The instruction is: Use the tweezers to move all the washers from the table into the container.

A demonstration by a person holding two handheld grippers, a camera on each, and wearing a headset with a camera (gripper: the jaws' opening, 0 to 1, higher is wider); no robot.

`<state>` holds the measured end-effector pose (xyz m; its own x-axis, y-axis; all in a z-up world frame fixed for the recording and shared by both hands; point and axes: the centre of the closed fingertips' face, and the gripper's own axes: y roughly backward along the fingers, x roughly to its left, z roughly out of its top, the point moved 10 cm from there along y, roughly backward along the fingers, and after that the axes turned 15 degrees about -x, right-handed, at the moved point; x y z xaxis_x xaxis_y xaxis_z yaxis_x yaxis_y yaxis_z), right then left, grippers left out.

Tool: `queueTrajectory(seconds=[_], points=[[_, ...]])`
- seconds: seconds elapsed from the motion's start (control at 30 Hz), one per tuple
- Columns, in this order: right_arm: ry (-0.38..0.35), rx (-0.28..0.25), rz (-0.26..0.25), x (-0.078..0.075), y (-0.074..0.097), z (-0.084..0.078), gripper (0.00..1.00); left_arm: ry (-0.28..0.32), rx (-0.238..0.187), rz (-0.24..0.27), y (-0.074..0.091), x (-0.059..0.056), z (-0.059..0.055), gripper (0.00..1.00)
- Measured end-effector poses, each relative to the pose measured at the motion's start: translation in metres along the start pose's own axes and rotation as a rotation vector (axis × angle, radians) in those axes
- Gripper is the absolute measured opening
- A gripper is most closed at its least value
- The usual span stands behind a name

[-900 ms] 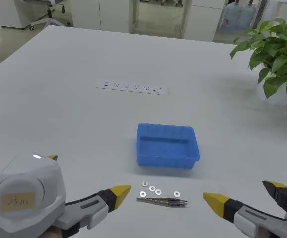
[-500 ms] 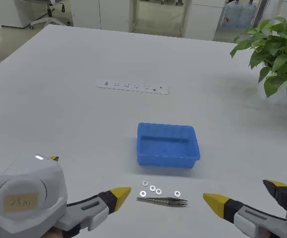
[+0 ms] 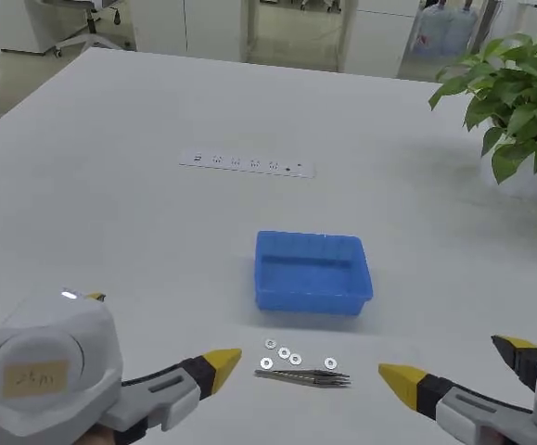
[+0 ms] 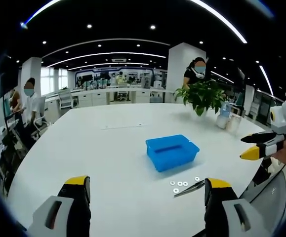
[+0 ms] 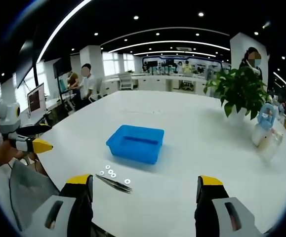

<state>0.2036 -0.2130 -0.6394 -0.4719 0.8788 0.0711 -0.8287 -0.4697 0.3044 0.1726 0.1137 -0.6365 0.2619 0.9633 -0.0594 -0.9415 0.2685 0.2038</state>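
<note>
Noted tweezers (image 3: 302,375) flat on table (image 3: 110,185), 6 o'clock of container (image 3: 313,298); washers (image 3: 284,353) between, just beside tweezers. Found left gripper (image 4: 146,181) and right gripper (image 5: 143,179) with fingers wide apart, empty. Judged likely: thin tweezers skidding under blunt fingers, scattering washers.

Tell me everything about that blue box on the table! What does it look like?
The blue box is a shallow rectangular tray with an open top. It looks like plastic, with faint ribs along its inner walls, and it looks empty inside. It sits flat and upright on the white table, and only the table touches it. The washers and the tweezers lie apart from it, on the side nearer the person.
</note>
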Motion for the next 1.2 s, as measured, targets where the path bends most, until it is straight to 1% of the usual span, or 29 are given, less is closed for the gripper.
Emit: queueTrajectory(seconds=[0.2, 0.37, 0.57, 0.8, 1.03, 1.1, 1.2], points=[[0.01, 0.003, 0.003, 0.0011, 0.0, 0.0003, 0.86, 0.0, 0.002, -0.001, -0.0004, 0.0005, -0.0004, 0.99], [0.031, 0.015, 0.007, 0.002, -0.0007, 0.0003, 0.86, -0.007, 0.011, 0.004, -0.0003, 0.0012, -0.0009, 0.99], [0.038, 0.018, 0.01, 0.0021, -0.0014, 0.0007, 0.86, -0.002, 0.01, 0.008, 0.0, 0.0024, -0.0008, 0.99], [0.031, 0.018, 0.008, 0.0016, -0.0012, 0.0007, 0.86, -0.01, 0.017, 0.002, -0.0009, 0.0, -0.0012, 0.99], [0.016, 0.012, 0.001, -0.0003, -0.0005, 0.0, 0.86, -0.008, 0.02, -0.001, -0.0014, 0.0005, -0.0016, 0.98], [0.007, 0.006, -0.001, -0.0011, -0.0005, -0.0001, 0.86, -0.007, 0.019, -0.009, -0.0021, 0.0001, -0.0024, 0.98], [-0.002, 0.006, 0.0, -0.0018, -0.001, -0.0008, 0.86, -0.002, 0.039, -0.039, -0.0048, -0.0016, -0.0042, 0.93]])
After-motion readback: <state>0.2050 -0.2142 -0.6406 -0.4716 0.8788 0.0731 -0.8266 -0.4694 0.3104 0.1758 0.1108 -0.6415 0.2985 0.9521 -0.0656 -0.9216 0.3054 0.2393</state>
